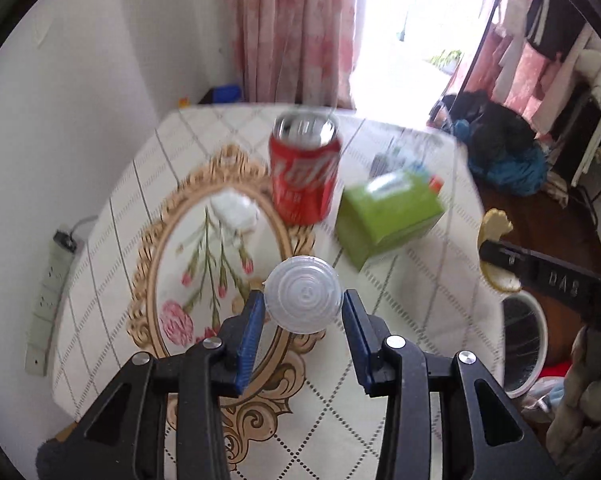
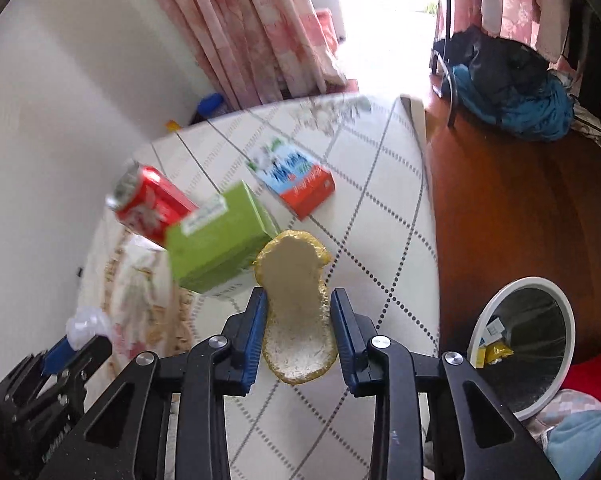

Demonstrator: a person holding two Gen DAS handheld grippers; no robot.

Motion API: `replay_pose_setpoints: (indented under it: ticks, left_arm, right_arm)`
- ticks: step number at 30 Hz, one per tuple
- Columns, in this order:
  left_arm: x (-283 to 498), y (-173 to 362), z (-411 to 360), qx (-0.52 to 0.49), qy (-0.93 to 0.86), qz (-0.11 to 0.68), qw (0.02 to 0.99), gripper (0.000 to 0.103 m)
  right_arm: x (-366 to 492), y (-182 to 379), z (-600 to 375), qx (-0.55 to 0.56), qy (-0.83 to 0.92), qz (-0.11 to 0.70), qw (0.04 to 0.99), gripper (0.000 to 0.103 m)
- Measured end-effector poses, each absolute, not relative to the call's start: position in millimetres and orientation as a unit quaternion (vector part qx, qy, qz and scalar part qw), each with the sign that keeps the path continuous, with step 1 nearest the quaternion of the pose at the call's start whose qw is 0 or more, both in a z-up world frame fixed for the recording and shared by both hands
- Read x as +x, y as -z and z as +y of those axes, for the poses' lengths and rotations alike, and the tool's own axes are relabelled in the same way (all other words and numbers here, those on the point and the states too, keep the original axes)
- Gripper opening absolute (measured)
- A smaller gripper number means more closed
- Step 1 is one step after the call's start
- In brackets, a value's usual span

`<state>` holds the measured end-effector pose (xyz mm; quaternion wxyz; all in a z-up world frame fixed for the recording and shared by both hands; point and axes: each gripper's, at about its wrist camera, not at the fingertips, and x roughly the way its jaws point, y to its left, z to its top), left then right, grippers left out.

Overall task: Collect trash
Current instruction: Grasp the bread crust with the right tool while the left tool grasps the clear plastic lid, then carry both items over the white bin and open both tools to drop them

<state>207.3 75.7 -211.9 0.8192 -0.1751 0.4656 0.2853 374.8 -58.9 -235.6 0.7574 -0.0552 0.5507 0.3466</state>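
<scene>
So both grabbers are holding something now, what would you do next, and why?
Probably swing the right gripper, whose jaws pinch the yellow peel-like scrap, over to the white-rimmed bin by the table edge and release. The left gripper holds a plastic lid, next.

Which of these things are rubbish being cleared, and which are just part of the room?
For the job:
- plastic lid in left claw
- yellow peel-like scrap in right claw
- red can
- green box
- blue-and-red carton
- white bin

Just lying about:
- power strip
- pink curtain
- clothes pile
</scene>
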Motion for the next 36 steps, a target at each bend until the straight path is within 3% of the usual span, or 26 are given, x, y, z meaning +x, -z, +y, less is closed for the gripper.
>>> replay_pose_setpoints:
  ticks: [8,15,28,36]
  left_arm:
    - [232,161,54,-0.154,-0.253,0.432,0.852,0.036]
    - [286,148,2,-0.133,-0.187,0.43,0.873,0.036]
    - [437,232,-133,-0.188,0.012,0.537,0.822,0.036]
    - [500,286,-172,-0.237,0.073,0.606,0.756,0.036]
  right_arm:
    - [378,171,-115,-0.002,-0.337,0.513,0.789,0.034]
    - [406,157,-194,0.022,-0.282,0.507,0.814,0.034]
    - [483,254,-365,0.028,-0.13,0.603,0.787,0.034]
    - [508,314,-405,0.043,-0.1,0.646,0.756,0.034]
